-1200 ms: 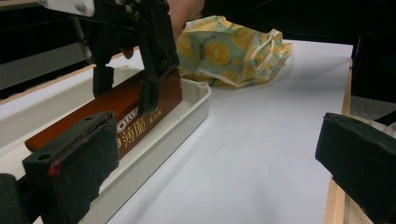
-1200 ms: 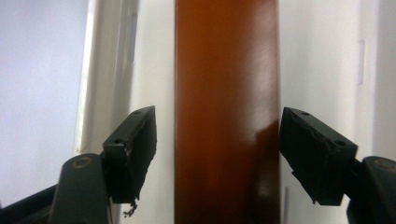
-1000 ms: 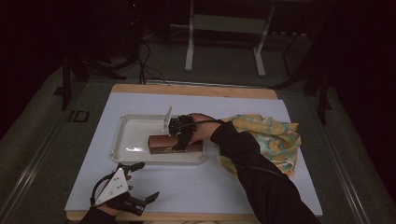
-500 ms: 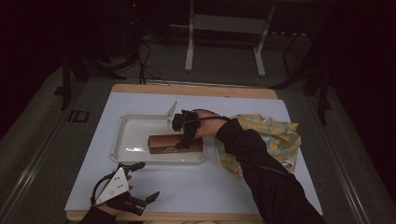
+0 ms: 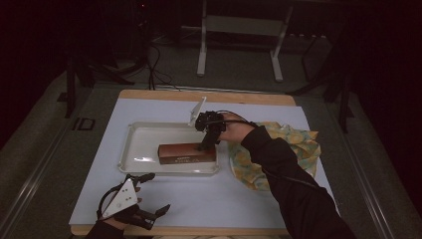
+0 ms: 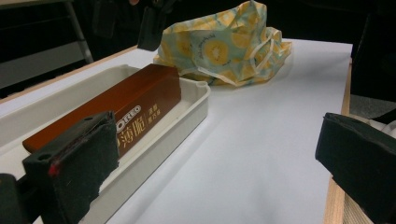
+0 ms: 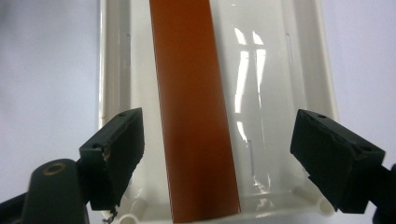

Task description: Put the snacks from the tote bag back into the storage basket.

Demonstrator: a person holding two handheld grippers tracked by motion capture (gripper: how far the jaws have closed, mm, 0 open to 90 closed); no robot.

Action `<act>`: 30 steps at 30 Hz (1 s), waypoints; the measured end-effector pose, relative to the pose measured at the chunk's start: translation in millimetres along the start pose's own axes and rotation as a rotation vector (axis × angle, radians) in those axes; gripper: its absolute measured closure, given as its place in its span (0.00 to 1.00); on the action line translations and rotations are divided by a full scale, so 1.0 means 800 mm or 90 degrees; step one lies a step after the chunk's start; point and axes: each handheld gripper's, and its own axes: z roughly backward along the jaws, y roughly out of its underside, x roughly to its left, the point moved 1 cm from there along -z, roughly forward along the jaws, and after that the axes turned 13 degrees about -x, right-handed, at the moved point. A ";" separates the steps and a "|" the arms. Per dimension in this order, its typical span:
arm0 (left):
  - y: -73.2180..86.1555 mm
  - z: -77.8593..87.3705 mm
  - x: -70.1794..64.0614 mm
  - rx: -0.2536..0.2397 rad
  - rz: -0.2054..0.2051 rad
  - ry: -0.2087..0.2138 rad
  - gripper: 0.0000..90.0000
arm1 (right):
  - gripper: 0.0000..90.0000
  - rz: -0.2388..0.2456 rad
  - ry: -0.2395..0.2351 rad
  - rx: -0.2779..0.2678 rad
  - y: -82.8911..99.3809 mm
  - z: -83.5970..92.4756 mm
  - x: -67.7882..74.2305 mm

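Observation:
A long brown Oreo box [image 5: 186, 152] lies in a white tray [image 5: 134, 144] on the white table. My right gripper [image 5: 205, 144] hovers just above the box's right end, pointing down. In the right gripper view the box [image 7: 191, 116] runs lengthwise under my right gripper [image 7: 224, 137] inside the tray [image 7: 280, 93]. Its jaws have just been closing a little but stand wide, clear of the box's sides. My left gripper [image 5: 158, 215] rests open at the table's near left edge. The left gripper view has my left gripper [image 6: 215, 163] facing the box [image 6: 140, 100] and tray [image 6: 196, 100].
A crumpled yellow patterned cloth bag [image 5: 288, 149] lies right of the tray, partly under the person's right sleeve. From the left gripper view, the bag [image 6: 224, 42] sits beyond the tray's end. A metal stand [image 5: 239, 30] and cables are on the floor beyond the table.
My right gripper has let go of the box's right end and risen off it, drifting slightly right. The box stays in the tray. The left gripper has not moved.

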 end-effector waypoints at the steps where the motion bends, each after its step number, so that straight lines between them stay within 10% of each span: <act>1: 0.000 0.000 0.000 0.000 0.000 0.000 0.00 | 0.19 -0.005 0.006 -0.003 0.002 0.003 -0.001; 30: 0.001 -0.002 0.001 0.006 0.000 -0.003 0.00 | 0.17 -0.176 0.319 -0.166 0.108 0.118 -0.014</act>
